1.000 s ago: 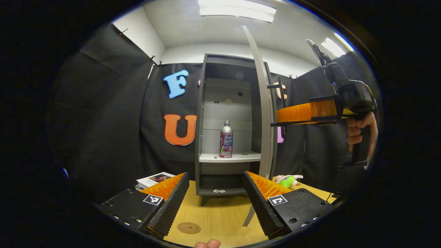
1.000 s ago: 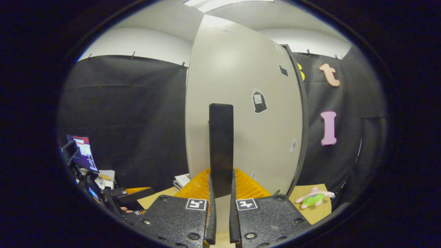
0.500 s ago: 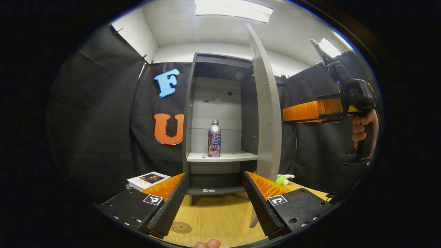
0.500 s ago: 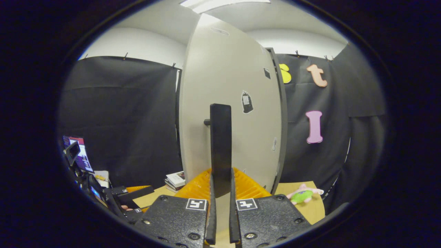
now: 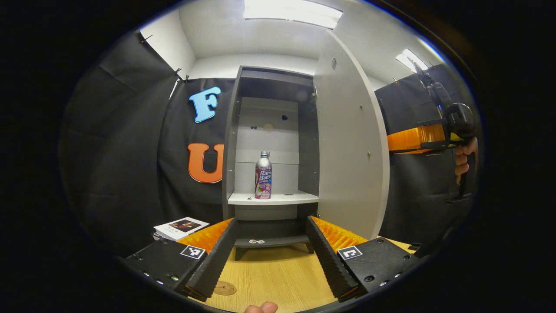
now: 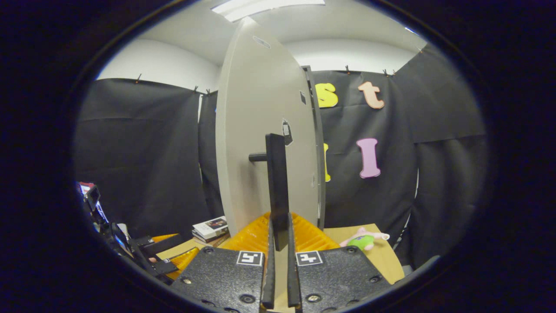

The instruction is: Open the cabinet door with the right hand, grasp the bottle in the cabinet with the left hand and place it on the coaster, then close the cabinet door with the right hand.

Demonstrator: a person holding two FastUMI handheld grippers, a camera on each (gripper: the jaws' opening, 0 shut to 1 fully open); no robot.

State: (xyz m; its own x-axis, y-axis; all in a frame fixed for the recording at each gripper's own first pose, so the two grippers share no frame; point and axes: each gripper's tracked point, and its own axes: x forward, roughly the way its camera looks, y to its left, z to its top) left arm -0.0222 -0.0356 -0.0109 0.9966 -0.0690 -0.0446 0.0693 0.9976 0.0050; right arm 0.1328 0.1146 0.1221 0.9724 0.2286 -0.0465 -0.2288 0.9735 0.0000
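Bottle (image 5: 263, 175) stands upright on the cabinet's (image 5: 269, 130) middle shelf (image 5: 273, 198), straight ahead of the left gripper (image 5: 271, 256) and well beyond its fingertips. That gripper hangs over the wooden table (image 5: 273, 278) with its fingers spread wide and nothing between them; the coaster (image 5: 224, 288) lies just beside its left finger, near the table's front. To its right the cabinet door (image 5: 349, 152) is swung far out. The right gripper (image 6: 278, 243) is clamped narrowly on the door's dark handle (image 6: 276, 187), apparently with both fingers pressing, though the contact is seen edge-on. Risks from here: the tall, narrow bottle could topple if a finger clips it on entry, and the door could swing back into the reach if the handle were let go.
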